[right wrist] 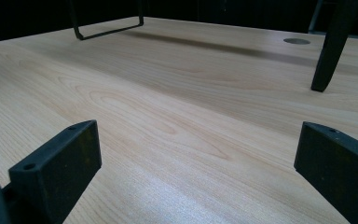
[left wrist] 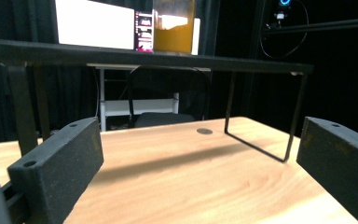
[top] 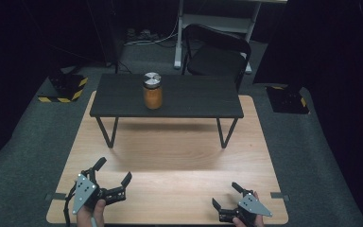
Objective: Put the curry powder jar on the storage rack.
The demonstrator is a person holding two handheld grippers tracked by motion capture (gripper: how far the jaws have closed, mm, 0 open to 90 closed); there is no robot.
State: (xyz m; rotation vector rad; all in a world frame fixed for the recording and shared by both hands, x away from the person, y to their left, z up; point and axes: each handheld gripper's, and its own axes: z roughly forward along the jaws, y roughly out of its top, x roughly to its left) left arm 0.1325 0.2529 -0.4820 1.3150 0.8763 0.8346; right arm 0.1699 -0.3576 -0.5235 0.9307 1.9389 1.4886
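Jar (top: 152, 91) on black shelf (top: 194, 97), well beyond L gripper (top: 113, 178) & R gripper (top: 224, 196) (both jaws spread, empty).

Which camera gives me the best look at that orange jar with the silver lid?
The high view: the jar shows whole, lid included, standing on the black shelf. The left gripper view catches its orange lower part from below, top cut off.

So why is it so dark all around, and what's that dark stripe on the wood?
High view: light falls on the wooden table; the room around is nearly black. The stripe is the shadow of the small black table holding the jar. Left gripper view: the jar and a screen glare bright, and the near jaws look blurry. Right gripper view: the shadow stripe crosses the wood.
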